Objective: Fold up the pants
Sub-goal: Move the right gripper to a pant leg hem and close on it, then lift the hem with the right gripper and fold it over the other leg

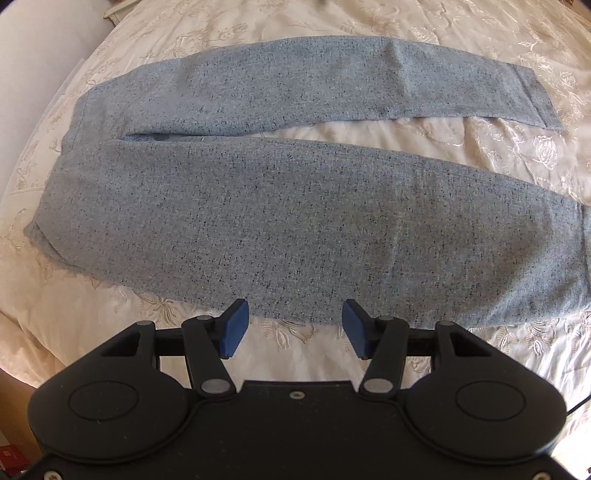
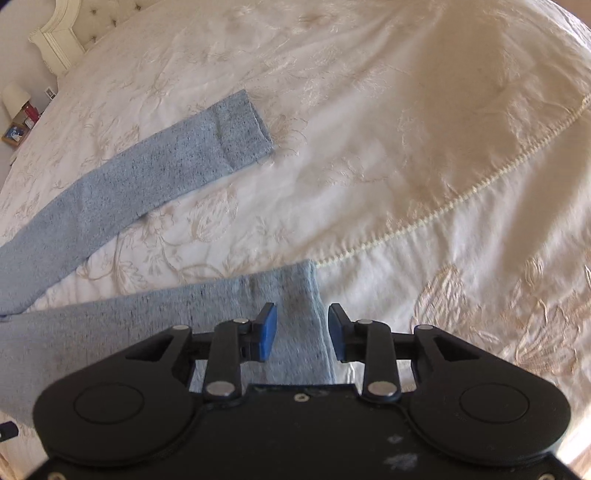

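Note:
Grey speckled pants [image 1: 258,221] lie flat on the bed with the waist at the left and both legs stretched to the right, spread in a narrow V. My left gripper [image 1: 293,328] hovers open over the near edge of the near leg, with nothing between its blue pads [image 1: 232,330]. In the right wrist view the near leg's cuff [image 2: 295,291] lies flat under my right gripper [image 2: 303,330]. Its jaws stand apart, and the cuff's edge runs between them without being pinched. The far leg's cuff [image 2: 240,129] rests further up the bed.
A cream embroidered bedcover [image 2: 406,147] spreads all around the pants, with a stitched seam [image 2: 461,199] running diagonally at the right. A white headboard [image 2: 62,33] and a nightstand with a lamp [image 2: 16,99] stand at the far left. The bed's edge curves off at the left [image 1: 22,277].

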Demonstrator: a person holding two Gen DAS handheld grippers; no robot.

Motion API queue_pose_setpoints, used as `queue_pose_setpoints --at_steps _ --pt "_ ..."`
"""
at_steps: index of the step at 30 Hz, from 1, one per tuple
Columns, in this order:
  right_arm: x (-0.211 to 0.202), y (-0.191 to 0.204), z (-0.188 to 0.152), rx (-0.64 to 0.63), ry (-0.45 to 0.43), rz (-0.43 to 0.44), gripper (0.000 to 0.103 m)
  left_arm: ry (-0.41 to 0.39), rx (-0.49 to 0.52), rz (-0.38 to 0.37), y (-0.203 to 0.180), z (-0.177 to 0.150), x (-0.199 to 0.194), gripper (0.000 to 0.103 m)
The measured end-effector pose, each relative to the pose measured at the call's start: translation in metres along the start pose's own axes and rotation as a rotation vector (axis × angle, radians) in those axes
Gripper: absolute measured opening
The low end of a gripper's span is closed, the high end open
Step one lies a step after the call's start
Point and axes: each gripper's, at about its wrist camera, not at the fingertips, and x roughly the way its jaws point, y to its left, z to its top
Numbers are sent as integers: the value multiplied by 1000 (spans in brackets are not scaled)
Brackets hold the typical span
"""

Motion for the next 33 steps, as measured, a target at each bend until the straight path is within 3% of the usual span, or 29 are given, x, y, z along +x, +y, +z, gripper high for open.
queue_pose_setpoints --at_steps 5,9,10,12,16,20,24,29,33 --pt "1 -14 -40 47 88 29 36 -6 37 -12 -9 0 0 60" --pt "16 -9 -51 96 113 30 41 -23 70 -13 -14 2 -4 60" --pt "16 -6 -51 87 120 25 33 -26 75 -13 -14 3 -4 60" --pt "9 7 -45 23 127 40 2 -32 82 -17 -11 4 -5 60" --pt "-14 32 -40 -183 79 -126 2 -35 89 -28 -6 11 -1 60" --pt "8 17 -39 -49 119 -149 2 -28 112 -39 1 21 11 60" --pt "-11 28 -27 39 42 -258 21 -32 135 -54 17 38 14 60" --pt "-36 70 13 95 -40 -167 26 -48 102 -71 54 91 16 60" --pt "-24 114 62 120 -59 -69 28 -149 74 -34 85 149 11 60"
